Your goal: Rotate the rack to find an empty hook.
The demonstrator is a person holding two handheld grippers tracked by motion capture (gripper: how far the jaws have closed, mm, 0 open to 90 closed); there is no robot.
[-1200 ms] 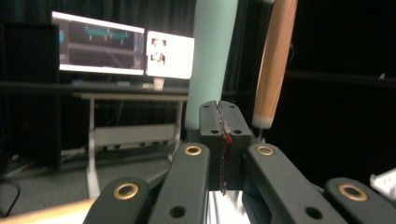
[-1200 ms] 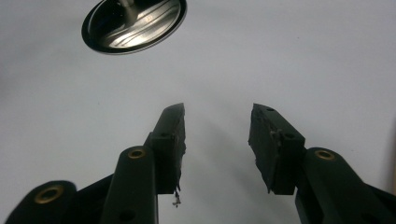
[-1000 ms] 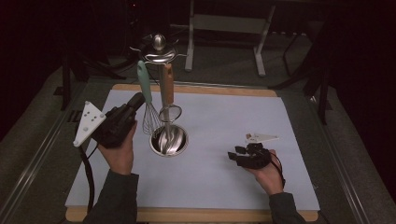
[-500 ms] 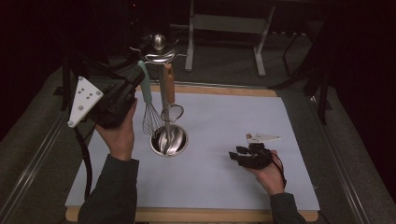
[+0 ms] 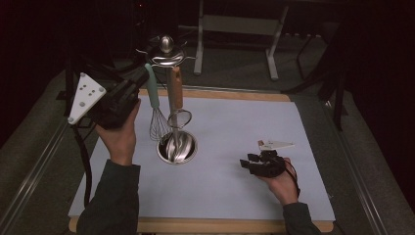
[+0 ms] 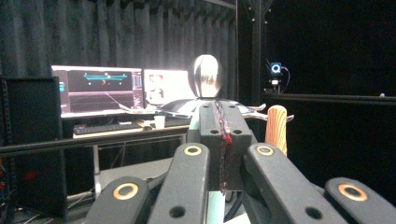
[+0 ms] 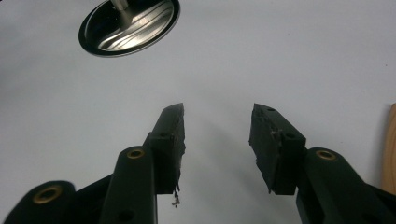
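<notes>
1. Presently, the left gripper [image 5: 139, 83] is seen in the high view raised above the left side of the table, its tips at the upper part of the whisk's mint-green handle [image 5: 152, 88].
2. In the left gripper view, its jaws are seen pressed together with no gap between the pads, and a strip of mint-green handle [image 6: 215, 210] shows just beyond and below them; whether the handle is actually pinched cannot be told.
3. The whisk [image 5: 157, 125] is seen hanging from the steel utensil stand [image 5: 167, 54], with its wire head low beside the stand's round base [image 5: 177, 147].
4. A wooden-handled utensil [image 5: 176, 88] is hung just beside the whisk on the same stand, and its wooden handle [image 6: 276, 128] is seen right of the closed jaws in the left gripper view.
5. The stand's rounded steel knob [image 6: 208, 77] is seen straight ahead of the left gripper.
6. The right gripper [image 5: 249, 161] is held low over the white mat [image 5: 235, 127], well apart from the stand.
7. In the right gripper view, its fingertips [image 7: 172, 122] are seen partly open with nothing between them, and the base [image 7: 130, 27] lies farther off at the upper left.
</notes>
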